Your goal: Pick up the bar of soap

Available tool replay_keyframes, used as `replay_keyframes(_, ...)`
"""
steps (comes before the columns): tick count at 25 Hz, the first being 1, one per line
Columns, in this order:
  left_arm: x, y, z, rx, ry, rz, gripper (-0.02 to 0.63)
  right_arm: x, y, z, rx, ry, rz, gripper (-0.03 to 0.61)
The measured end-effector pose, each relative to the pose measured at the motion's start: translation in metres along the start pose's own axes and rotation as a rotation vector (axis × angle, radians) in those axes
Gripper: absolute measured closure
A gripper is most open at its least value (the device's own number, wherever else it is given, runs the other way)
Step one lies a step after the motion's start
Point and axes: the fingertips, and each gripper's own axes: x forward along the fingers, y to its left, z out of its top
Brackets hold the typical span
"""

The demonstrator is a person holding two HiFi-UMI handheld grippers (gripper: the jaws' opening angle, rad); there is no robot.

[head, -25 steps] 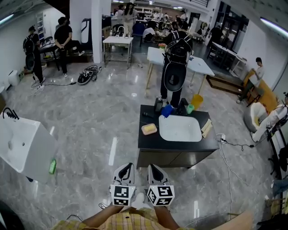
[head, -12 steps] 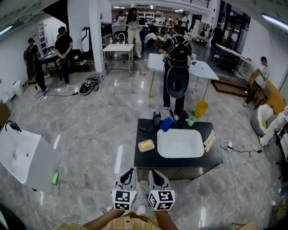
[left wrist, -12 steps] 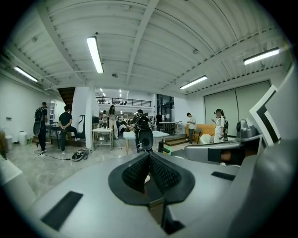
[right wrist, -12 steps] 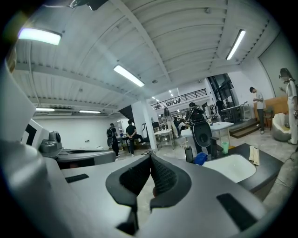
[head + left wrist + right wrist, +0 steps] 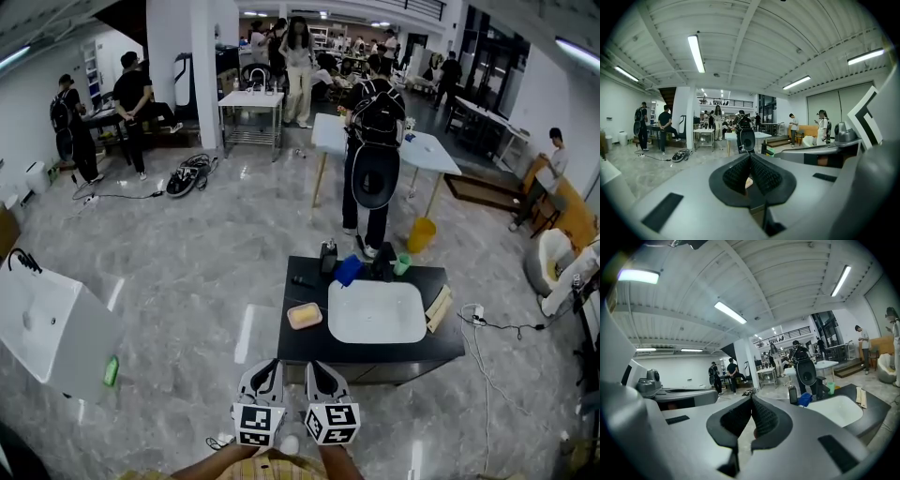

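Where soap (image 5: 305, 316) sits near the counter's (image 5: 311, 343) left edge, bare floor (image 5: 187, 281) adjoins

No legible text, label, brand, number or sign in any view.

Marker cubes (image 5: 258, 424) on the left gripper (image 5: 265, 370) and right gripper (image 5: 319, 370): black-and-white square patterns only, no letters or digits.

Dark bottle (image 5: 327, 255) at the far edge of the worktop (image 5: 375, 352): too small to tell whether it bears any print.
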Motion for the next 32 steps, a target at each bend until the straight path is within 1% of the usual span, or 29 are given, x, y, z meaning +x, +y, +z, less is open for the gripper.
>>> replay_keyframes(6, 0.047, 0.026, 0.004, 0.010, 0.004, -0.034, 0.601, 0.048, -0.012, 0.004, 0.012, 0.005, -0.027, 0.558)
replay_keyframes(12, 0.095, 0.058, 0.023, 0.013, -0.006, -0.068, 0.601, 0.102, -0.023, 0.031, 0.008, -0.018, -0.062, 0.558)
replay_keyframes(17, 0.129, 0.081, 0.034, 0.014, -0.007, -0.106, 0.602, 0.138, -0.026, 0.044, 0.003, -0.017, -0.088, 0.558)
replay_keyframes(25, 0.165, 0.110, 0.047, 0.020, -0.027, -0.167, 0.601, 0.179, -0.027, 0.064, -0.013, -0.042, -0.145, 0.558)
replay_keyframes(32, 0.189, 0.122, 0.044, -0.005, -0.012, -0.184, 0.601, 0.202, -0.032, 0.061, -0.023, -0.006, -0.157, 0.558)
